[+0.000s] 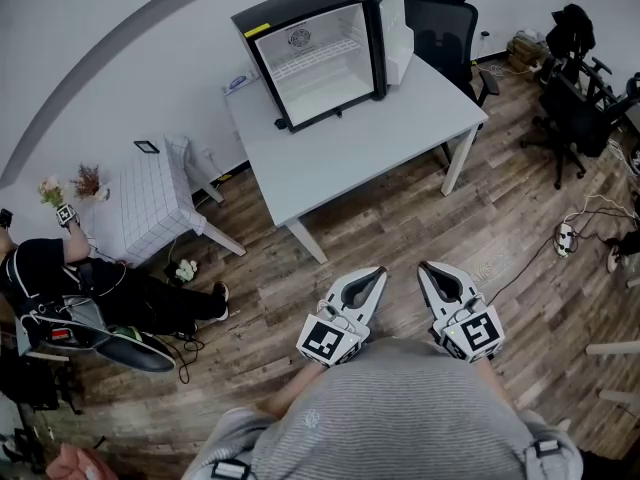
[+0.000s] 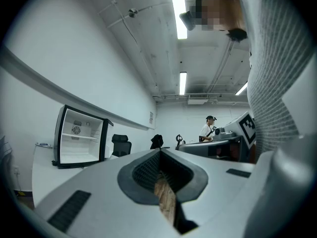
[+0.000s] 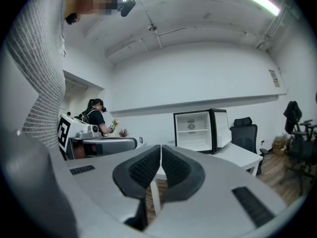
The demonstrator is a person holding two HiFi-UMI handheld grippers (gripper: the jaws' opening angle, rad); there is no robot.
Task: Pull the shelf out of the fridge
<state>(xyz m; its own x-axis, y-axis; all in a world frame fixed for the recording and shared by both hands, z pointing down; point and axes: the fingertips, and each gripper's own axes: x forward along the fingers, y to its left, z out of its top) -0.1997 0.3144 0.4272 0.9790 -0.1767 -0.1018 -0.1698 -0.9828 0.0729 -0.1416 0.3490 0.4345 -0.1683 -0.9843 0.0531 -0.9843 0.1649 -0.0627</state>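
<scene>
A small black fridge (image 1: 315,53) stands on the white table (image 1: 370,138) with its door (image 1: 393,30) swung open to the right. A white wire shelf (image 1: 312,58) sits across the middle of its white interior. The fridge also shows at the left of the left gripper view (image 2: 79,135) and right of centre in the right gripper view (image 3: 200,130). Both grippers are held close to my body, well short of the table. My left gripper (image 1: 372,276) is shut with nothing in it, and my right gripper (image 1: 432,270) is shut and empty too.
A black office chair (image 1: 445,23) stands behind the table's right end, with more chairs (image 1: 575,98) at the far right. A small white tiled table (image 1: 150,203) is at the left, and a person in black (image 1: 60,278) crouches beside it. Cables (image 1: 580,223) lie on the wooden floor.
</scene>
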